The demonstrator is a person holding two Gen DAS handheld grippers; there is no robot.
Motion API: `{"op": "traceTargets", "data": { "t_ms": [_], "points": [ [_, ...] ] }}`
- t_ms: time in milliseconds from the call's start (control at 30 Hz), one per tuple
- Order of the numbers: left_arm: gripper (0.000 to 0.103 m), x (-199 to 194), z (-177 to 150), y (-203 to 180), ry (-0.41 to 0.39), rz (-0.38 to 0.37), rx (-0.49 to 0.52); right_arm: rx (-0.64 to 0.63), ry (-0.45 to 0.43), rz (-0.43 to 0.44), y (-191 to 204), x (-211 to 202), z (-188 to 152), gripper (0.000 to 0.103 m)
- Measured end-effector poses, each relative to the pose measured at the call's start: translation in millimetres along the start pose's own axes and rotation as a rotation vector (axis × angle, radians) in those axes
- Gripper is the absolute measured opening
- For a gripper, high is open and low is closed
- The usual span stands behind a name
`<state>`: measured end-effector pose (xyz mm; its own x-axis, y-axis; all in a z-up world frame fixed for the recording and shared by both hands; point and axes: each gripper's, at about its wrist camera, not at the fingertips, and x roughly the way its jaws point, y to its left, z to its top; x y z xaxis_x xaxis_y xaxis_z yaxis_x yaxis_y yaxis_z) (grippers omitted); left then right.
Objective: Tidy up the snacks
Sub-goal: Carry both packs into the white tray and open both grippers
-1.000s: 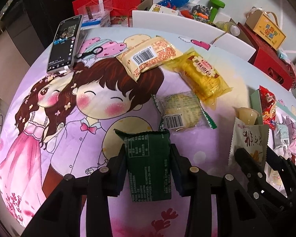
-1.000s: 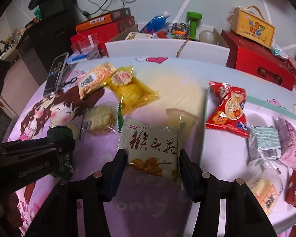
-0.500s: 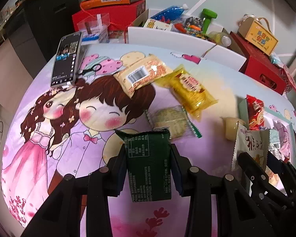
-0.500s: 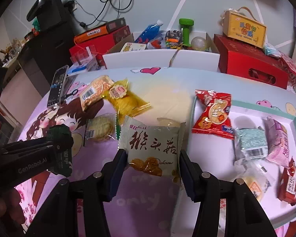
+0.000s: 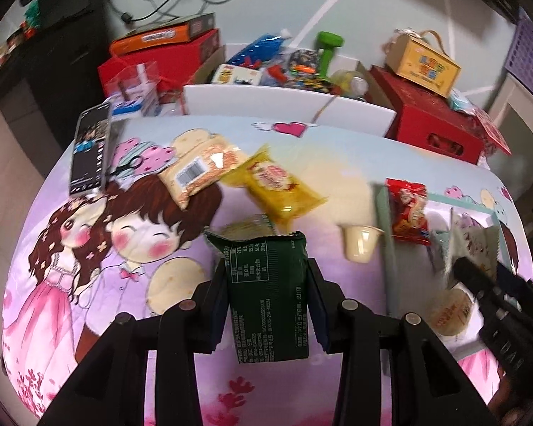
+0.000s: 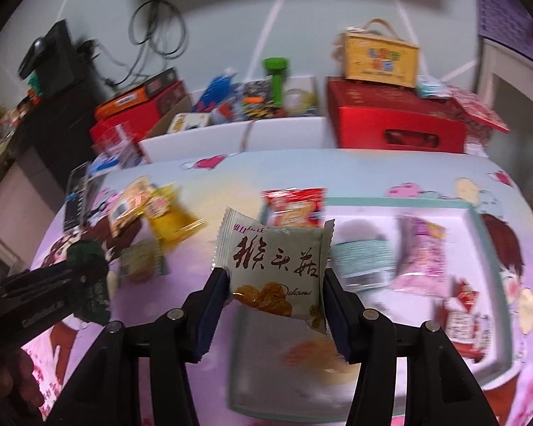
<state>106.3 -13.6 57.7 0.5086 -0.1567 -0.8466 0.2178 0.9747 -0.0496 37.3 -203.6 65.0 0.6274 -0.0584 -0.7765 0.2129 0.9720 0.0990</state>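
Above the cartoon cloth (image 5: 89, 284), my left gripper (image 5: 266, 305) clamps a green packet (image 5: 268, 294); yellow pack (image 5: 280, 188) at its 12 o'clock. My right gripper (image 6: 273, 284) clamps a white packet (image 6: 277, 269) over the tray (image 6: 479, 213), a red pack (image 6: 295, 206) at 12 o'clock.

Shiny wrappers, matt plastic

Yellow packet (image 5: 280, 188) glossy film; green packet (image 5: 270, 291) duller foil; worktop (image 5: 89, 248) covered in smooth printed cloth.
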Motion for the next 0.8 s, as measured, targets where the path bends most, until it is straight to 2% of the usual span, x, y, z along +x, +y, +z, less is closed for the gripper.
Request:
{"op": "traceTargets", "data": {
  "t_ms": [467,600,800],
  "points": [
    [0.042,-7.9,-1.4,-100.1,-0.052,-0.135,0.221,0.204,-0.044,-0.154,-113.7,-42.6,-5.0,0.057],
    [0.042,-0.7,0.0,-125.4,-0.069,-0.172,0.272,0.246,-0.028,-0.147,-128.7,-36.2,-6.8,0.057],
    [0.042,24.8,-7.6,-151.1,-0.026,-0.200,0.328,0.255,0.036,-0.116,-130.5,-10.3,-11.8,0.057]
  ]
}}
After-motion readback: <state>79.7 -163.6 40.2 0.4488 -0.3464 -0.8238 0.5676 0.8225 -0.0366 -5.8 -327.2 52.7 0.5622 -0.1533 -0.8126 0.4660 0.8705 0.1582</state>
